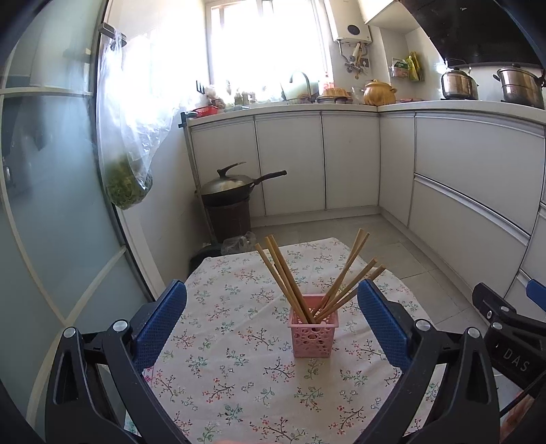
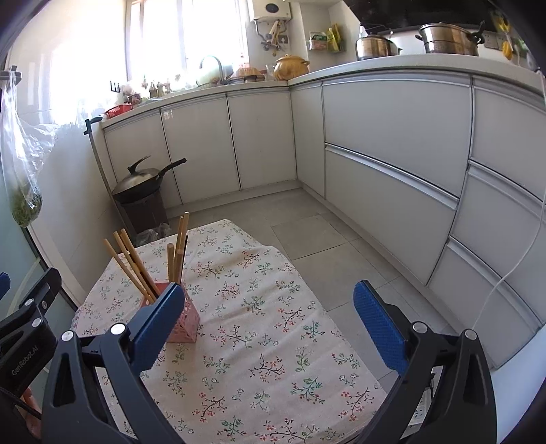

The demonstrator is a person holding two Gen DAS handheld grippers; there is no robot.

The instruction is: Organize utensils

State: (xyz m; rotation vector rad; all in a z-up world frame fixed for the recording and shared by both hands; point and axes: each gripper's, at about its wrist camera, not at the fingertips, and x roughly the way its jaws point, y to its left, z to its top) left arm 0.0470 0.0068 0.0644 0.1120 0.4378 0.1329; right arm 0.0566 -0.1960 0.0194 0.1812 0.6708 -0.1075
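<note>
Over at the far left a clear plastic bag of greens (image 1: 128, 184) hangs from a hook on the frosted glass door (image 1: 51, 191). Past it, in the corner by the white cabinets (image 1: 290, 164), a dark wok (image 1: 227, 186) with its lid on rests on a brown bin (image 1: 228, 218) on the floor.

In front of me stands the small desk (image 1: 239, 375) under a cloth printed with little flowering twigs. The left tongs (image 1: 271, 321) hover low over its near edge, blue pads spread wide and released, nothing between them. Framed in that gap is the pink perforated basket (image 1: 313, 329), upright on the cloth toward the middle of the desk. The wooden chopsticks (image 1: 286, 276) stand inside it (two loose bunches, really): one bunch leans off to the left, the other fans out to the right, all with their lower ends down in the basket.

Further right the right tongs (image 2: 269, 319) hang over the right half of the desk, likewise wide open and holding nothing. From their camera the basket sits just behind the left blue pad, which hides part of it; the cloth between the pads is bare print.

Along the back wall, the counter carries a tap (image 1: 302, 80), a yellow clay pot (image 1: 378, 92), and at the far right two steel pots (image 1: 459, 83) beneath the black hood (image 1: 477, 30).
</note>
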